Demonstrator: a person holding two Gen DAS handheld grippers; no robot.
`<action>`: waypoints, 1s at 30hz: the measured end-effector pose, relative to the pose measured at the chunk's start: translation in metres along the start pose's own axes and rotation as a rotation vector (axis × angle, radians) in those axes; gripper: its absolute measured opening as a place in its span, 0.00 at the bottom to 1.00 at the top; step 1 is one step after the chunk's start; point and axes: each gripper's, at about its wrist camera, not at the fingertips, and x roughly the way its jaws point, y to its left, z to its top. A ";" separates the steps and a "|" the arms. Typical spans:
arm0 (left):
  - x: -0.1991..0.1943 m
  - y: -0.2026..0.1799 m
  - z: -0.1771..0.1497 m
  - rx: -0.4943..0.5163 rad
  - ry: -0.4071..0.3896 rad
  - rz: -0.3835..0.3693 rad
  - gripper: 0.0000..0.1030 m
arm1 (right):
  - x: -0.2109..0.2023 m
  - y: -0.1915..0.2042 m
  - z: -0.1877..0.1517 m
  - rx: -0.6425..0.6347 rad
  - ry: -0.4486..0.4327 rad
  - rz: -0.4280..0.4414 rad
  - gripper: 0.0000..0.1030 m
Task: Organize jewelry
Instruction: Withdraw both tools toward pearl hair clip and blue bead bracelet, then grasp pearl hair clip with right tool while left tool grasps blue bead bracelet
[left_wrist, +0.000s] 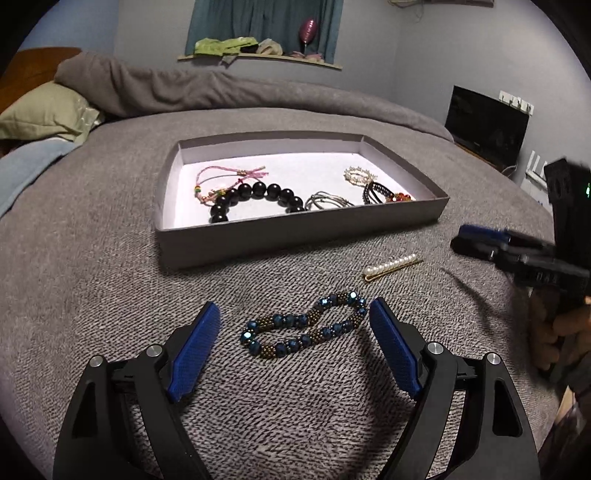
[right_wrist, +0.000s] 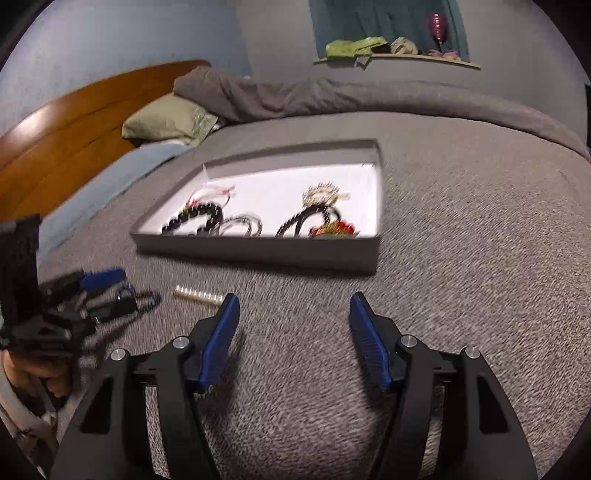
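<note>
A blue and bronze beaded bracelet (left_wrist: 303, 325) lies on the grey bedspread, between the spread blue pads of my left gripper (left_wrist: 294, 312), which is open and not touching it. A pearl hair clip (left_wrist: 393, 264) lies just beyond, near the grey tray (left_wrist: 295, 236). The tray holds a black bead bracelet (left_wrist: 255, 197), a pink cord bracelet (left_wrist: 221, 181), silver bangles (left_wrist: 328, 201) and more pieces at its right end. My right gripper (right_wrist: 293, 301) hangs open over bare bedspread, with the pearl hair clip (right_wrist: 197, 295) off its left fingertip. The tray (right_wrist: 258, 251) sits ahead of it.
A grey blanket roll (left_wrist: 221, 92) and a green pillow (left_wrist: 44, 114) lie at the back of the bed, by a wooden headboard (right_wrist: 74, 122). A dark screen (left_wrist: 487, 125) stands at the right. A person's hand (left_wrist: 557, 325) holds the right gripper.
</note>
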 end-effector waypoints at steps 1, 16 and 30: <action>0.000 0.000 -0.001 0.002 0.003 0.003 0.83 | 0.001 0.002 0.000 -0.009 0.004 -0.001 0.63; 0.010 -0.005 -0.008 0.019 0.066 0.028 0.86 | 0.009 0.020 -0.003 -0.096 0.057 -0.025 0.67; 0.009 -0.007 -0.009 0.028 0.061 0.032 0.84 | 0.038 0.073 0.014 -0.328 0.089 0.031 0.65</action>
